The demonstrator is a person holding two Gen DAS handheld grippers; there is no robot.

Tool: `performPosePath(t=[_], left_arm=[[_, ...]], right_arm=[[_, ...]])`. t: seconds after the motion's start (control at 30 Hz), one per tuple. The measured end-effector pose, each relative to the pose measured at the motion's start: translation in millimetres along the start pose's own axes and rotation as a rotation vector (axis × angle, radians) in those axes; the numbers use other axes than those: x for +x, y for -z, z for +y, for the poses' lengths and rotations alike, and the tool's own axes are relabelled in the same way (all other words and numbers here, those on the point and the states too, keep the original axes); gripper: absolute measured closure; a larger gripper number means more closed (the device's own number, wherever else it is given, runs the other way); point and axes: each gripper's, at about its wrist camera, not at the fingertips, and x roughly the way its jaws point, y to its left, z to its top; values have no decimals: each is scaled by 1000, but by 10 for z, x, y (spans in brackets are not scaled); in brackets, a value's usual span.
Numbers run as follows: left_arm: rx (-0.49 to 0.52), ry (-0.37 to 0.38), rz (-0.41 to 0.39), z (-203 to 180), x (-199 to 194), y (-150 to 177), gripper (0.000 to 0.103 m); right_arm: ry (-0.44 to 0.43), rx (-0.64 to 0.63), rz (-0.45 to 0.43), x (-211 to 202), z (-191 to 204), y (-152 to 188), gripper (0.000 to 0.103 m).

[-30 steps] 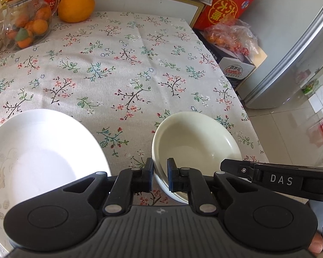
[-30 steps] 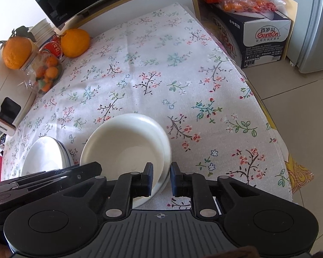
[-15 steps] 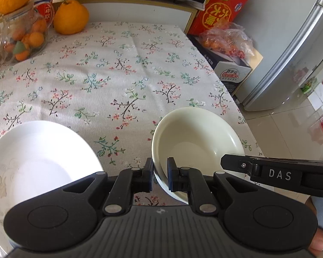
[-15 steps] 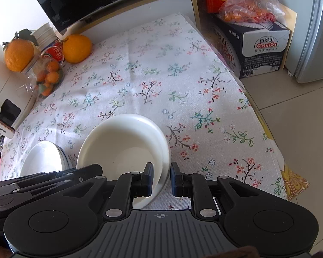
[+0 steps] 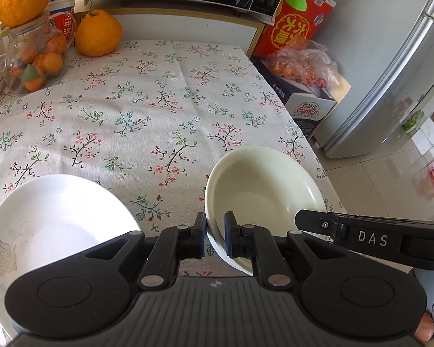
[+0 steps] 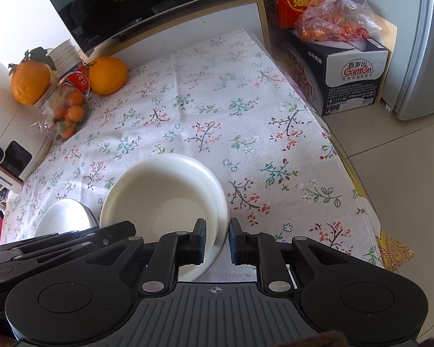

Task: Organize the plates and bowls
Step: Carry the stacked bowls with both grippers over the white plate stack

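Floral-clothed bench seen from higher up than second ago; cream bowl pinched at rim by left tool and right tool, apparently lifted for stacking.

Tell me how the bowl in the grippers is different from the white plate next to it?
The cream bowl is deep and plain; the white plate is shallow and wider, with a faint rose pattern. Both grippers, left and right, pinch the bowl's rim, while nothing holds the plate. Both are empty and round.
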Motion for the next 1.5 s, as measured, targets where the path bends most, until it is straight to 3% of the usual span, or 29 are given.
performPosePath(t=[0.4, 1.13, 1.5], left_arm=[[-35, -2, -33, 126, -165, 6, 92], [-179, -51, -85, 694, -683, 205, 92], [-203, -111, -80, 854, -759, 330, 92]], right_arm=[[-2, -40, -55, -69, 239, -25, 86], [-103, -183, -89, -81, 1037, 77, 86], [-126, -226, -27, 72, 1268, 142, 86]])
